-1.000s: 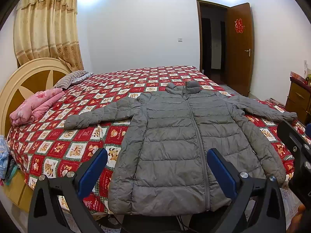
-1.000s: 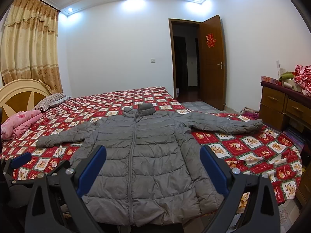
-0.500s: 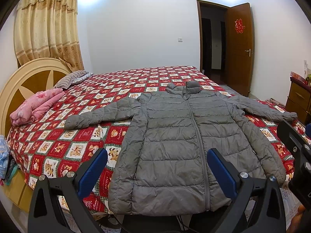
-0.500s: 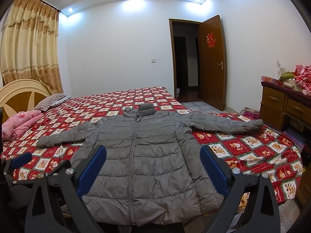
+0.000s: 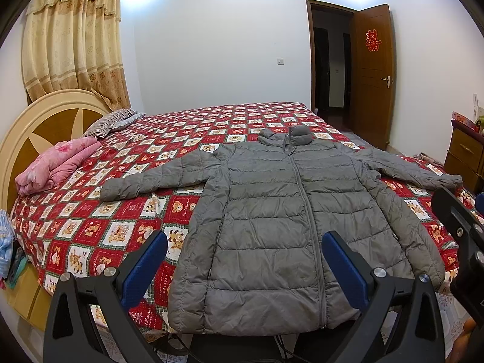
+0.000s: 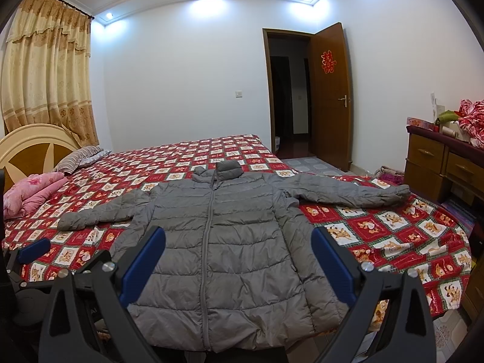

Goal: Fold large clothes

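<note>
Grey puffer jacket flat on red patchwork bedspread, zipped, sleeves spread, hem at near edge. Left gripper and right gripper above hem, jaws wide apart, holding nothing.

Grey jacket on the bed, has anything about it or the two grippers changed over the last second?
Nothing visibly changed. The grey jacket lies flat on the bed, zipped, both sleeves spread out. The left gripper and right gripper hang open above its hem, holding nothing.
</note>
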A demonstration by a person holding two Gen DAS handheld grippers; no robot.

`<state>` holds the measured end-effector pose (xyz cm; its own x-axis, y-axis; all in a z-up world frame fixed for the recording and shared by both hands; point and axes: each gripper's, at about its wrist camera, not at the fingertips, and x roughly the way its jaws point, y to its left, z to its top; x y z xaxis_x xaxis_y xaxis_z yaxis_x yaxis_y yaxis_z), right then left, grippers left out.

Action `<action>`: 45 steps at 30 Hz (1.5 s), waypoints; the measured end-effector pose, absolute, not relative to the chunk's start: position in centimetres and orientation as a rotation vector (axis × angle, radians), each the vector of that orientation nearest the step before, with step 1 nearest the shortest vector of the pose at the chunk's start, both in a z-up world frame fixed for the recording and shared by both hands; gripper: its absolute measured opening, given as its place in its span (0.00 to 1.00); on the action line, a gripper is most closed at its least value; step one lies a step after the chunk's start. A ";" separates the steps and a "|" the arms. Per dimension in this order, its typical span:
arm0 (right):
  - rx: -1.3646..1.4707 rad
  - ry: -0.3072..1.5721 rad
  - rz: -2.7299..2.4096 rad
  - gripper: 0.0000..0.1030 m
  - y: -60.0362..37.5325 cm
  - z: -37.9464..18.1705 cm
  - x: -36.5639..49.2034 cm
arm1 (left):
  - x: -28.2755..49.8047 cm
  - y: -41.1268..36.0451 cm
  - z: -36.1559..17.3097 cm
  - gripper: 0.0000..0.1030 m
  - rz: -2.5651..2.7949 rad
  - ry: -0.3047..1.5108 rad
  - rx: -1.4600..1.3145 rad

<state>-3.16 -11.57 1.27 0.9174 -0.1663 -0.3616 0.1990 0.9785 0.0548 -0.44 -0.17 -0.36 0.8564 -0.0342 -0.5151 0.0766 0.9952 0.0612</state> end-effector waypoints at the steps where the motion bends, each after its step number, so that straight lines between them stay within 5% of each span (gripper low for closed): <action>1: 0.090 0.362 -0.189 0.96 -11.6 1.2 -3.2 | -0.5 -0.2 -0.4 0.99 -0.058 0.540 0.081; 32: 0.198 0.533 -0.273 0.96 -16.8 -2.8 5.1 | 10.5 1.1 -6.1 0.99 0.007 0.743 0.052; 45: 0.157 0.520 -0.202 0.96 -15.4 -0.9 11.2 | 15.2 1.6 -2.9 0.99 0.025 0.666 0.043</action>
